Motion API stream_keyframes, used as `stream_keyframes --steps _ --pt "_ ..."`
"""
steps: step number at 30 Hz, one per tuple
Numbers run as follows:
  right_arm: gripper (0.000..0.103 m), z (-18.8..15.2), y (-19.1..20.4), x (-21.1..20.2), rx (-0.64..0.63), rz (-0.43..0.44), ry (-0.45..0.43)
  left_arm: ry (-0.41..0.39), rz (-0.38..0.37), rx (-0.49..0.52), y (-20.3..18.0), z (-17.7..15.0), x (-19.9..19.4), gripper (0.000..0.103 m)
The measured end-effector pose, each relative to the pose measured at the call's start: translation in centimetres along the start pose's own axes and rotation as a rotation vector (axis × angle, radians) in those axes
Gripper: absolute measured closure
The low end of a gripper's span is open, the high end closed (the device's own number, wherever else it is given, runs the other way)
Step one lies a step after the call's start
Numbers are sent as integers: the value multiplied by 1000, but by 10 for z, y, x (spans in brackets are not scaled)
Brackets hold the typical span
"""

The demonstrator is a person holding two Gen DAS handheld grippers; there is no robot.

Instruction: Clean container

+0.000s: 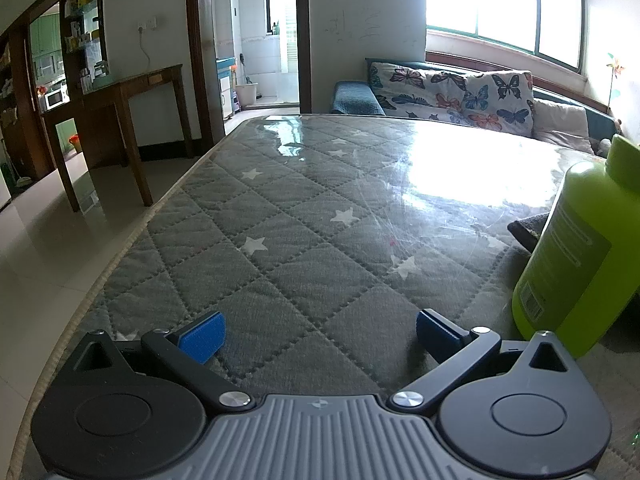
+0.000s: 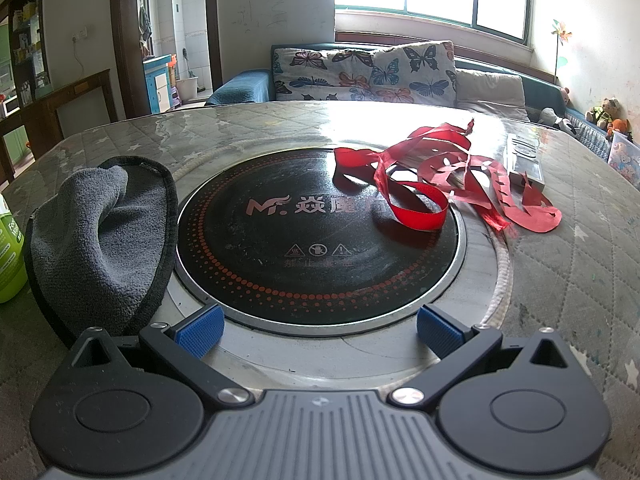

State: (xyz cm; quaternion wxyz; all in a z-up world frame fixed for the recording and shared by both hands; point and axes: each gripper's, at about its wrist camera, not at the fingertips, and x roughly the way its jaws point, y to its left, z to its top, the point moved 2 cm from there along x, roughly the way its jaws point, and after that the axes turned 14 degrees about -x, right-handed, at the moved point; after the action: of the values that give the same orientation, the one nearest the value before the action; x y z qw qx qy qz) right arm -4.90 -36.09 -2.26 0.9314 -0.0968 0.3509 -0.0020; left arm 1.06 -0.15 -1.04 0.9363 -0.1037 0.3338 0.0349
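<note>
A green bottle (image 1: 580,248) stands on the quilted table cover at the right of the left wrist view, just right of my open left gripper (image 1: 320,336). Its edge shows as a green bottle (image 2: 10,256) at the far left of the right wrist view. There a crumpled grey cloth (image 2: 100,240) lies left of a round black cooktop (image 2: 312,236) set into the table. Red ribbon and cut paper strips (image 2: 432,184) lie across the cooktop's far right. My right gripper (image 2: 318,330) is open at the cooktop's near rim, holding nothing.
A grey remote-like device (image 2: 524,160) lies beyond the ribbon. The table (image 1: 280,240) is covered by a star-patterned quilt under clear plastic. A sofa with butterfly cushions (image 2: 360,72) stands behind it. A wooden side table (image 1: 120,96) stands left, beyond the table edge.
</note>
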Motion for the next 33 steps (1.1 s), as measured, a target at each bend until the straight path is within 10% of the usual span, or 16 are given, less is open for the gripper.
stream_keyframes --steps 33 --pt "0 0 0 -1 0 0 0 42 -214 158 -30 -11 -11 0"
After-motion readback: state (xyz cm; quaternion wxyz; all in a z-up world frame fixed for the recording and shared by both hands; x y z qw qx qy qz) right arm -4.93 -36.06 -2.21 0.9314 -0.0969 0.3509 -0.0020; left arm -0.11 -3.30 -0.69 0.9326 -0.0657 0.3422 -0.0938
